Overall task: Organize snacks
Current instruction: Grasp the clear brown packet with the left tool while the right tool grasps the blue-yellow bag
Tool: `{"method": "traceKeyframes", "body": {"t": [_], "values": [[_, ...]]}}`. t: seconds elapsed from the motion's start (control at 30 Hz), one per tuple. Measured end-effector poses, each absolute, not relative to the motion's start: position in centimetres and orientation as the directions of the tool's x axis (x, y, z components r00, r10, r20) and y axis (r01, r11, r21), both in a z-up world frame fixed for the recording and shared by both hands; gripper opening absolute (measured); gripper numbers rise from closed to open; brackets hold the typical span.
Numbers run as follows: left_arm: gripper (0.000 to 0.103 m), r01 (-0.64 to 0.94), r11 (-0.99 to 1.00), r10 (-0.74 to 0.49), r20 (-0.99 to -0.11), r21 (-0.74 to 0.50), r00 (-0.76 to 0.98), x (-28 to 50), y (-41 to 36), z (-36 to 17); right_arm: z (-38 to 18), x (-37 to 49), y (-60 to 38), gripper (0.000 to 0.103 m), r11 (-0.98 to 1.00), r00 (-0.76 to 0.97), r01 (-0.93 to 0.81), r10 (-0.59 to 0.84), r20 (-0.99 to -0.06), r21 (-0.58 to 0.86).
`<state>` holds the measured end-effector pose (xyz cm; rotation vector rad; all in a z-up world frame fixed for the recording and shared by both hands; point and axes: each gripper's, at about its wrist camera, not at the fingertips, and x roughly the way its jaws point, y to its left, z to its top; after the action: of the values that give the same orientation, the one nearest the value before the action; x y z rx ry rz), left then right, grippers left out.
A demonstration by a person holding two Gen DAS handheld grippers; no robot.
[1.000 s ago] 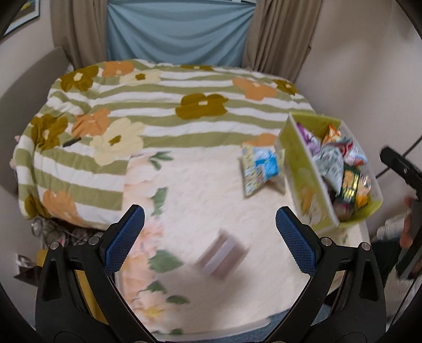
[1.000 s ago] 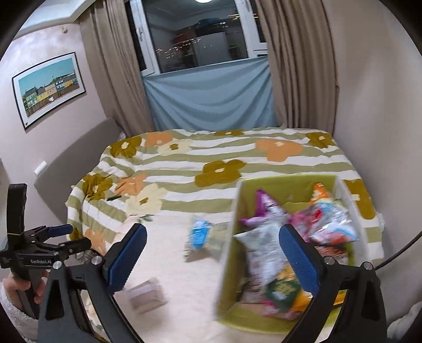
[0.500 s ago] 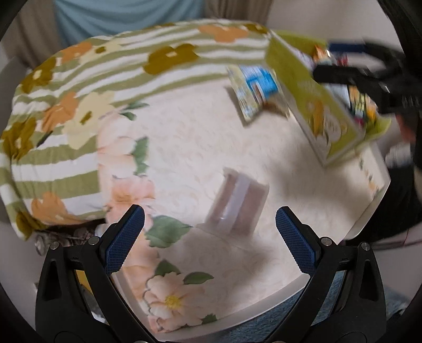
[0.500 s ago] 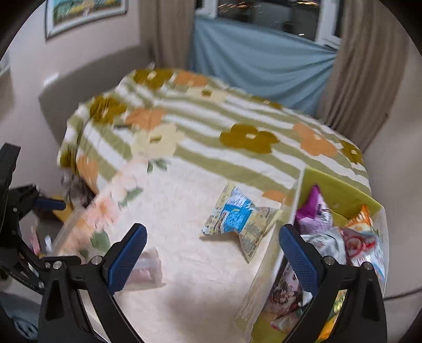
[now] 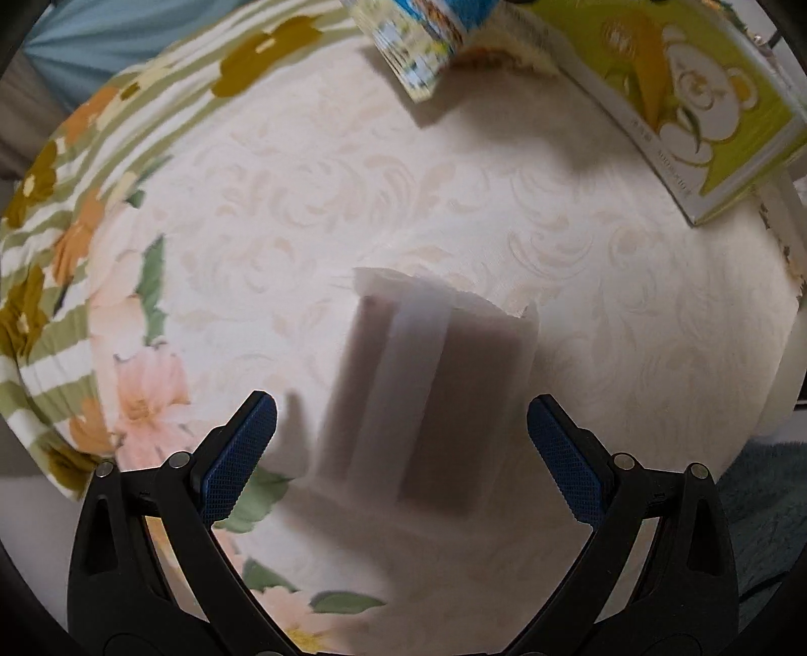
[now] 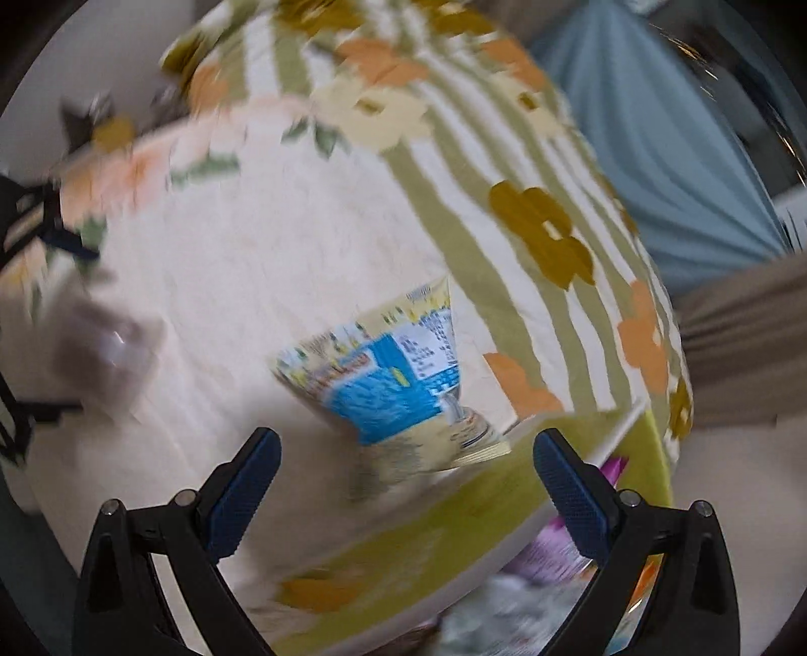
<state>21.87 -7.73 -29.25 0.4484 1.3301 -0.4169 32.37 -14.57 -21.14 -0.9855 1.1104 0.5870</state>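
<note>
A clear-wrapped brown snack pack (image 5: 428, 393) lies on the cream cloth, right between and ahead of my open left gripper (image 5: 401, 454); it shows blurred in the right wrist view (image 6: 106, 348). A blue and yellow snack bag (image 6: 398, 383) lies just ahead of my open right gripper (image 6: 406, 474), against the green snack box (image 6: 454, 530). The bag (image 5: 423, 35) and the box (image 5: 706, 116) also show at the top of the left wrist view. Both grippers are empty.
The cream floral cloth (image 5: 353, 202) lies over a striped flowered bedspread (image 6: 454, 151). The box holds several snack packets (image 6: 555, 555). The bed's edge runs at the right (image 5: 787, 313). A blue curtain (image 6: 681, 151) hangs behind.
My left gripper has dropped down close over the brown snack pack. My right gripper has swung down and left to the blue bag beside the box.
</note>
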Motion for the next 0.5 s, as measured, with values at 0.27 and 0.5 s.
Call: {"method": "traceKeyframes", "body": {"t": [0.27,0.5], "values": [[0.087,0.475,0.88,-0.07,-0.985,0.012,0.155,22.8,-8.3,-30.2,-24.4,35.0,-13.7,0.1,0.328,0.277,-0.887,-0.187,-0.942,-0.326],[0.068,0.437,0.899,-0.071,-0.984,0.008,0.163,23.5,-8.1,-29.6,-25.6,37.0,-12.9,0.099,0.328,0.183,-0.913,-0.203,-0.962,-0.243]]}}
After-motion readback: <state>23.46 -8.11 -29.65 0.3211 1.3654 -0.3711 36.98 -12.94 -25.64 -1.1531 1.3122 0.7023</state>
